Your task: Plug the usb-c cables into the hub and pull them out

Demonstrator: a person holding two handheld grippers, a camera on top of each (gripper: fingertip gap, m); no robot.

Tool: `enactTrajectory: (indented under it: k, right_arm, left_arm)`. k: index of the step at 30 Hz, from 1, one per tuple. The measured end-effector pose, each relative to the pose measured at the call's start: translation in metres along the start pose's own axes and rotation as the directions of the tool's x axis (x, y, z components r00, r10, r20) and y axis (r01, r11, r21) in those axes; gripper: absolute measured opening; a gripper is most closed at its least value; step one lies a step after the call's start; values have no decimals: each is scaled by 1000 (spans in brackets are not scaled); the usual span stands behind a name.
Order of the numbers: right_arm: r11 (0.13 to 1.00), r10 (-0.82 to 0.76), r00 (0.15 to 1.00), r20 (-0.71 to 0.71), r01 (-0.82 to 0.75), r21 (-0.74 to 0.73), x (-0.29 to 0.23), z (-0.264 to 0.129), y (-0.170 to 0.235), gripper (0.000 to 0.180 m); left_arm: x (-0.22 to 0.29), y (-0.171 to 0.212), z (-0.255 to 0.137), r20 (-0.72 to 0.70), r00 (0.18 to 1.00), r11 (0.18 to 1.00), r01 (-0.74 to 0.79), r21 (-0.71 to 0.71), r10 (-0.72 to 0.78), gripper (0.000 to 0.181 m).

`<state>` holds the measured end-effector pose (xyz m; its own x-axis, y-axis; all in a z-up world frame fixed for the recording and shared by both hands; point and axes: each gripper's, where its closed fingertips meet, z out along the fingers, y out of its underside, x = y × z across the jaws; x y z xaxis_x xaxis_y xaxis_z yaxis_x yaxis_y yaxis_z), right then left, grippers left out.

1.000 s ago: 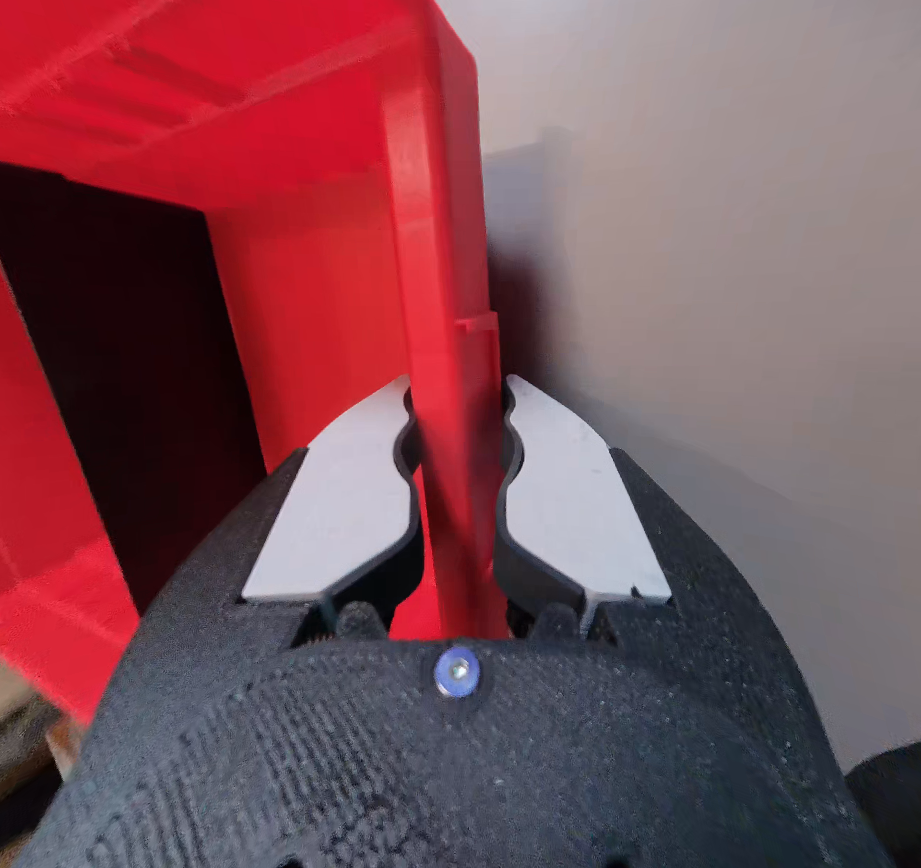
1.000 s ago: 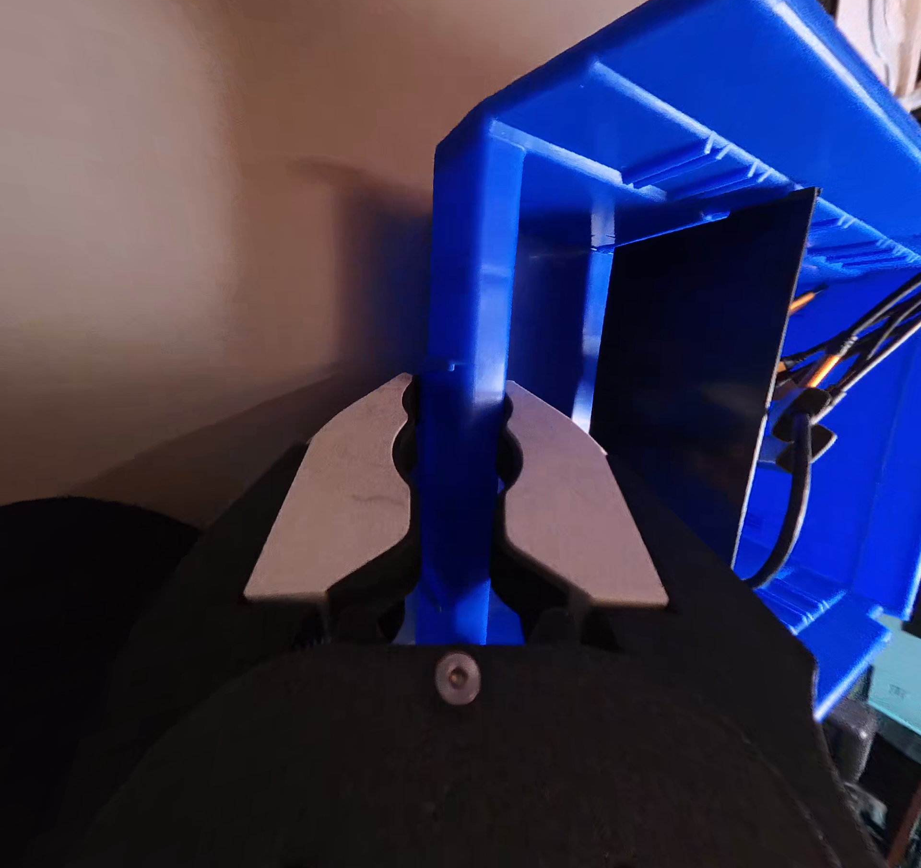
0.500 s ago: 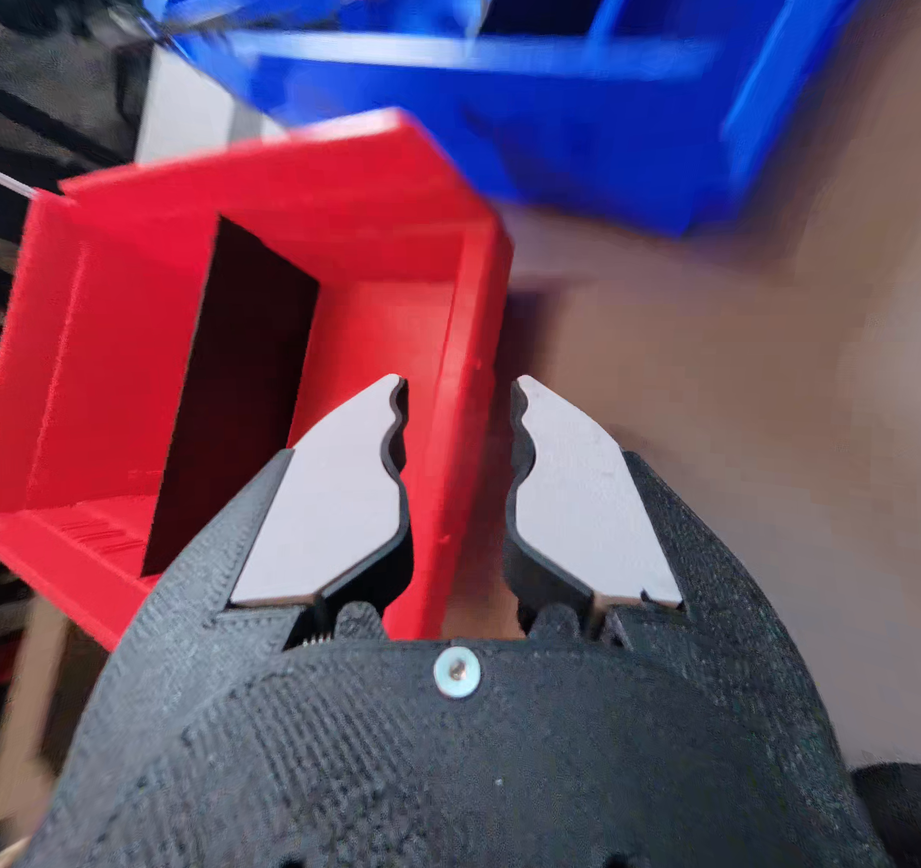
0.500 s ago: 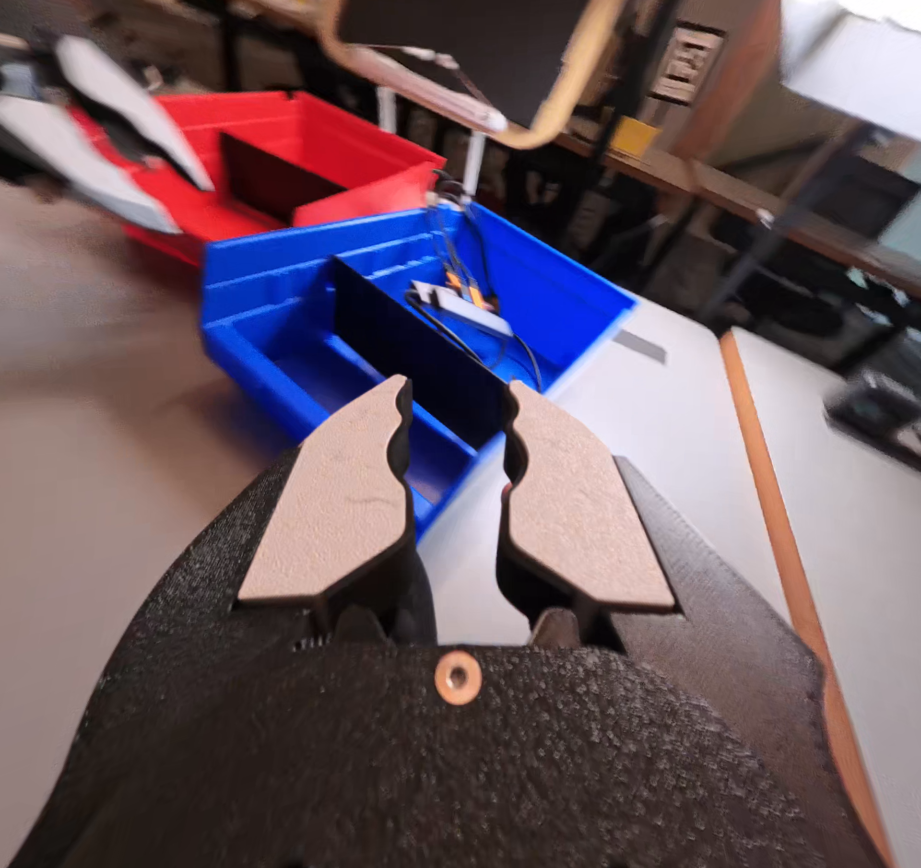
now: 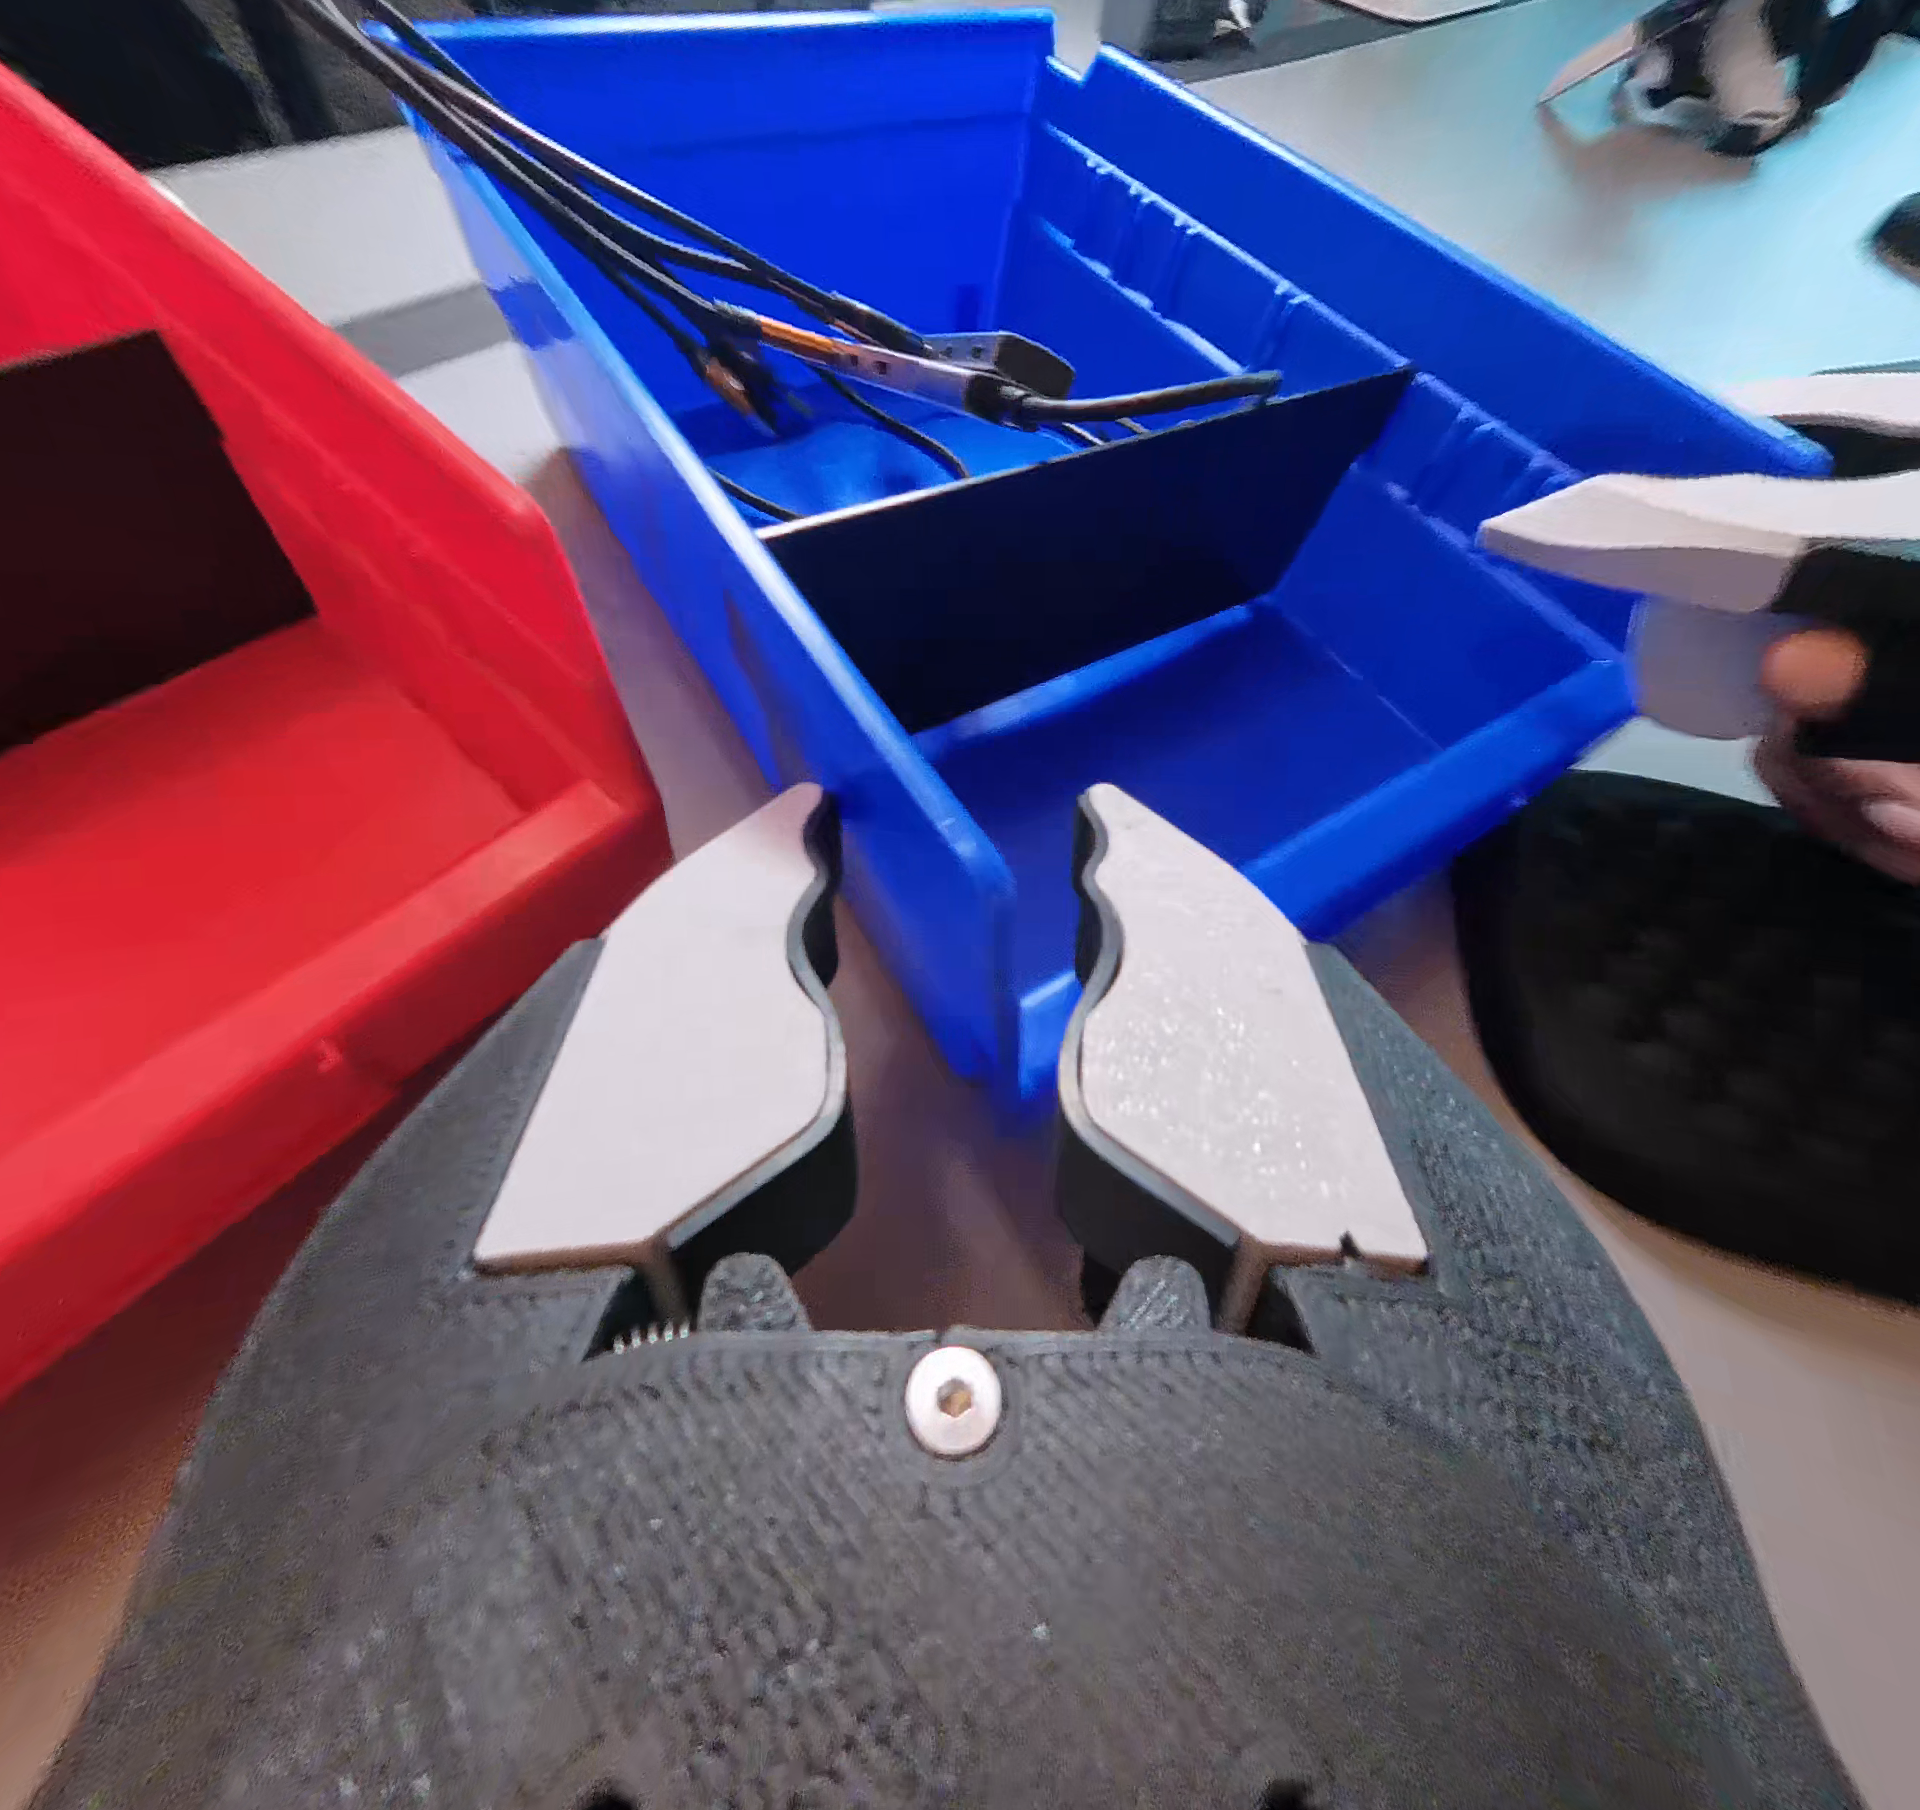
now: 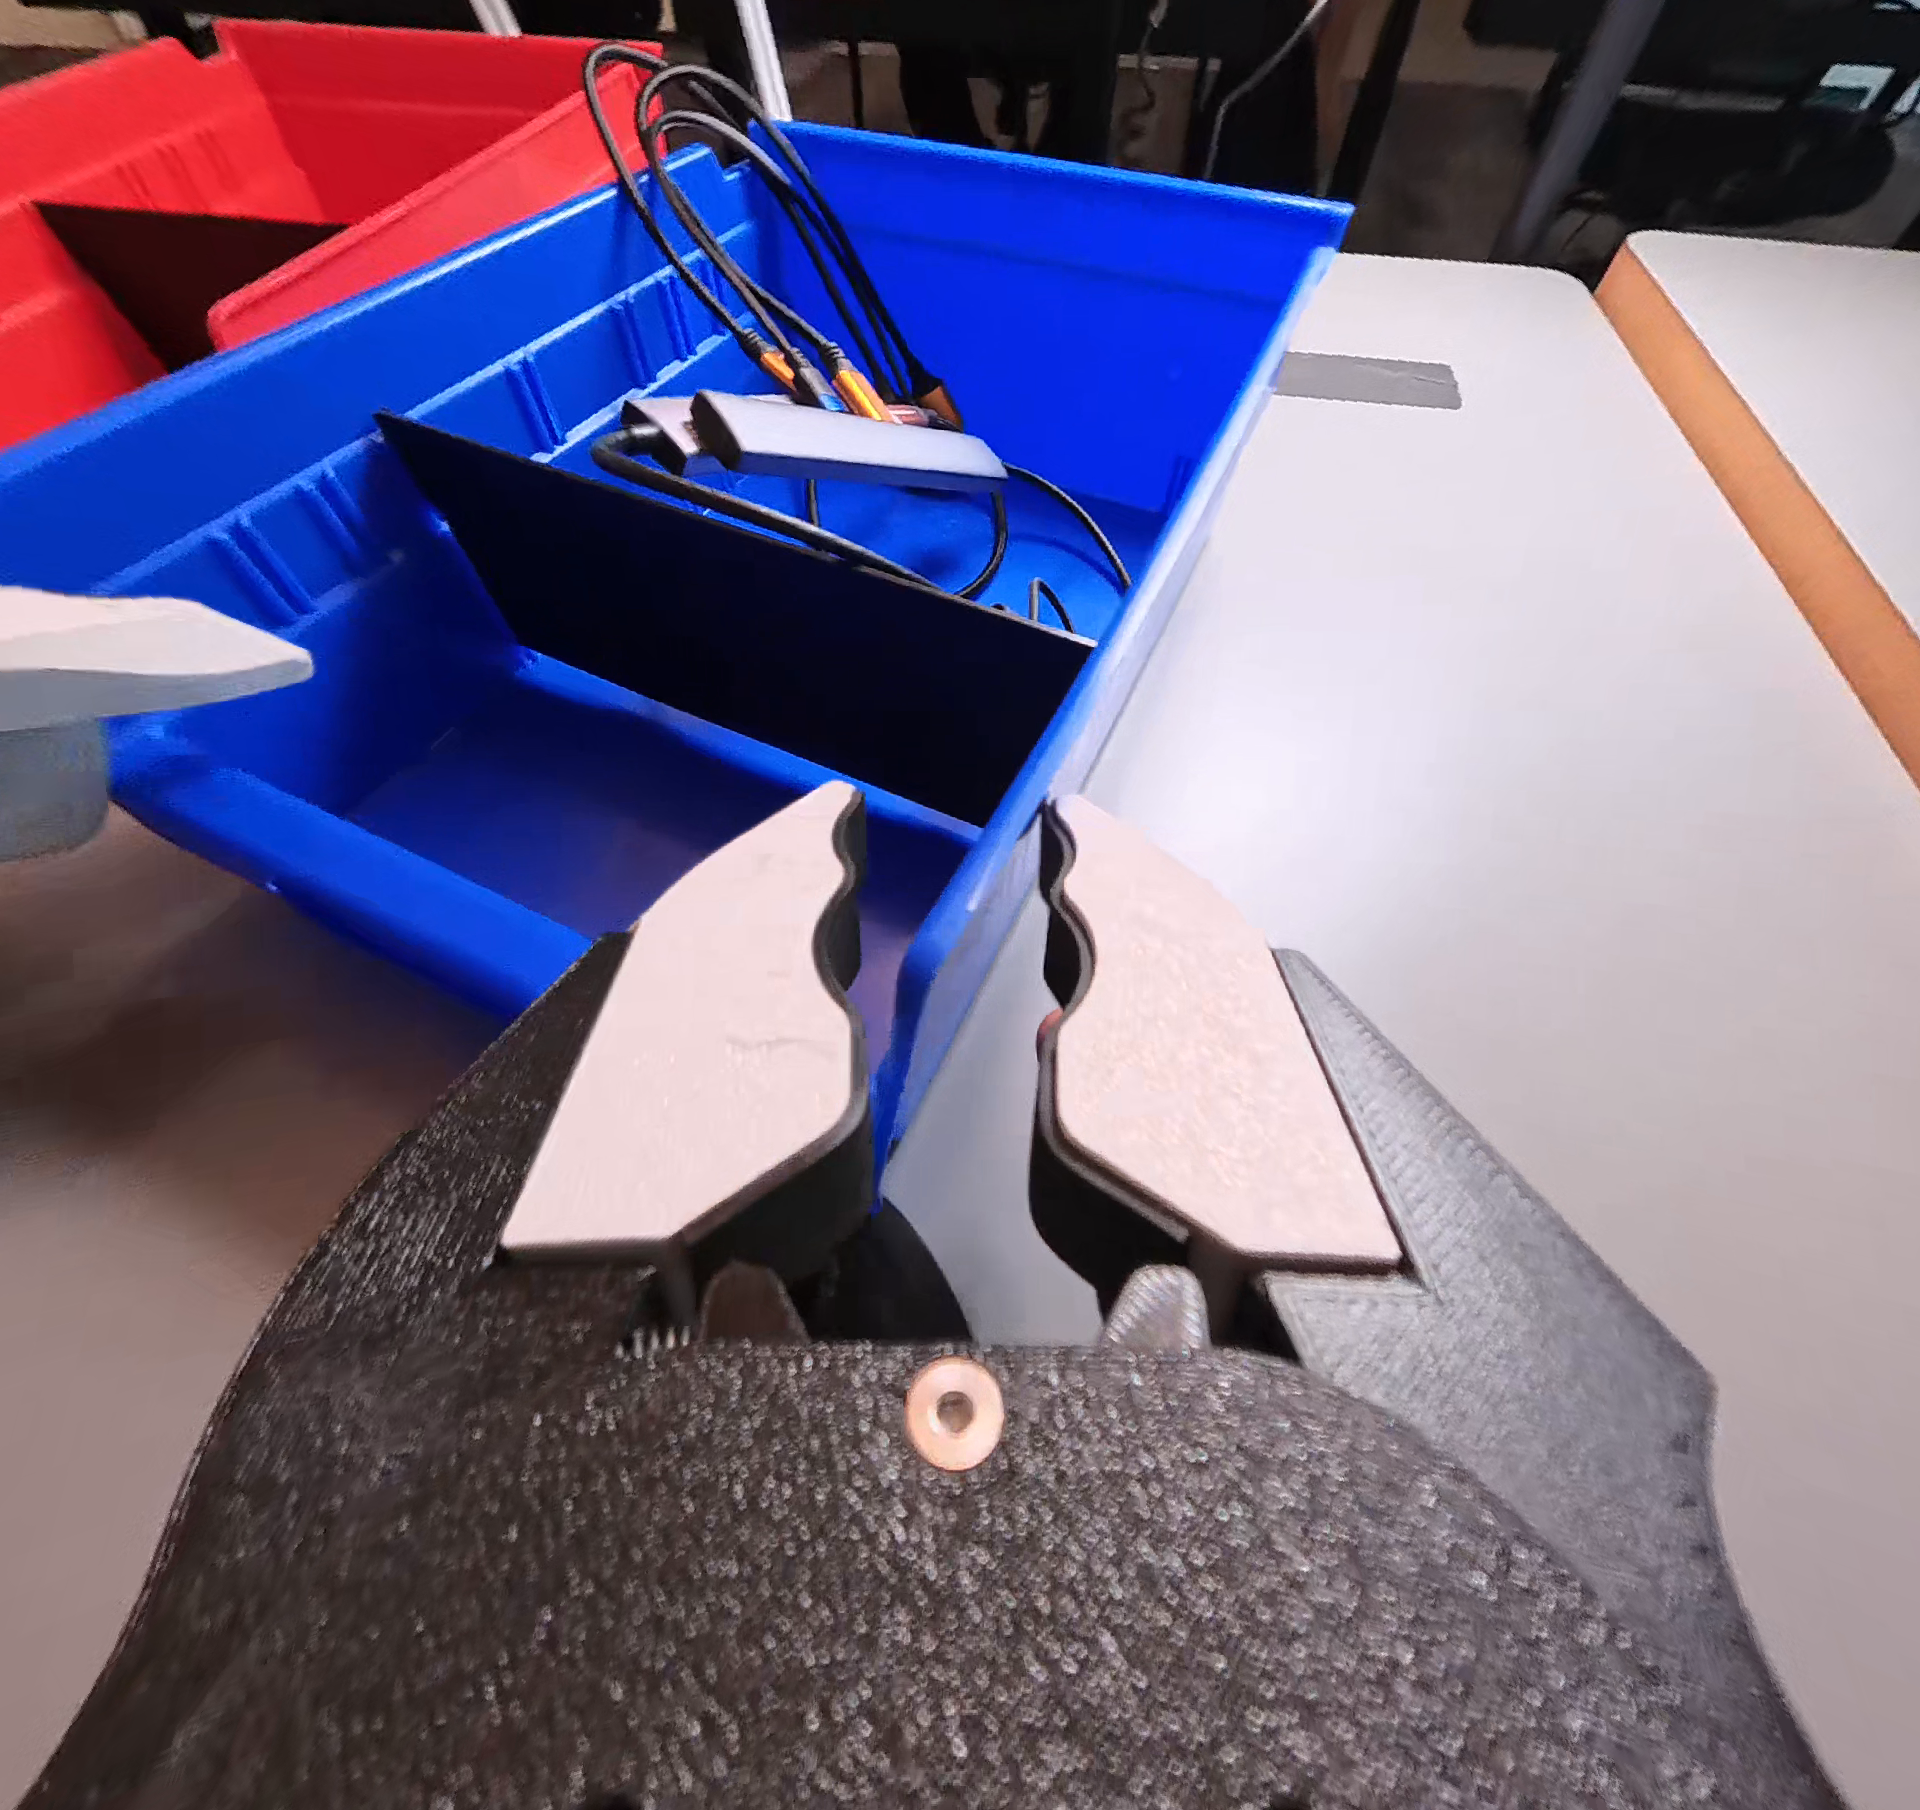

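My left gripper (image 5: 951,939) is spread, with the near corner of the blue bin (image 5: 1434,306) in the gap, not pinched. My right gripper (image 6: 951,919) is spread too, around the bin's other near corner. The front part of the bin is bare. Past the black divider (image 6: 748,617) lie the hub (image 6: 842,446) and its cables (image 6: 717,191), partly hidden. The red bin (image 5: 260,825) sits close beside. The grey table (image 6: 1455,721) is open on the right.
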<state>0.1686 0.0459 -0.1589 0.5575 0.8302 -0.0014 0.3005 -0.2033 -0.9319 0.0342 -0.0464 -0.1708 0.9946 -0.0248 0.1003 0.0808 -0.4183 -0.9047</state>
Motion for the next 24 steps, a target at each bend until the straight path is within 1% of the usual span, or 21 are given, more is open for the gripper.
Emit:
enactTrajectory:
  k: [1, 5, 9, 11, 13, 16, 18, 21, 24]
  right_arm:
    - [1000, 19, 1000, -11, -19, 3, 4, 1, -1, 26]
    - [998, 58, 997, -51, -57, 16, 15, 1, -2, 16]
    - [997, 32, 994, -105, -25, 70, 23, -13, -13, 13]
    - [994, 20, 993, -119, -7, 112, 23, -25, -29, 13]
    - [986, 3, 993, -120, 17, 166, 18, -40, -55, 13]
    - [969, -25, 997, -77, 43, 244, -4, -57, -101, 15]
    - [956, -50, 998, -23, 55, 289, -31, -59, -131, 16]
    - [938, -92, 992, 90, 56, 341, -88, -48, -169, 16]
    - [931, -141, 963, 231, 49, 362, -165, -26, -195, 18]
  left_arm:
    - [-2, -1, 2, 24, 1000, 1000, -6, 9, 5, 36]
    - [-3, -5, 6, 28, 998, 998, 55, 39, -56, 27]
    - [7, -13, 4, 37, 999, 999, 4, 49, -6, 25]
    - [13, -28, -5, 43, 998, 996, -40, 80, 37, 25]
    - [16, -50, -20, 55, 996, 990, -80, 119, 74, 25]
    - [11, -87, -57, 89, 990, 975, -125, 183, 110, 25]
    - [-2, -108, -91, 146, 982, 965, -148, 217, 118, 24]
    - [-35, -126, -153, 271, 958, 948, -171, 268, 96, 24]
    - [-82, -127, -223, 408, 913, 934, -163, 317, 20, 22]
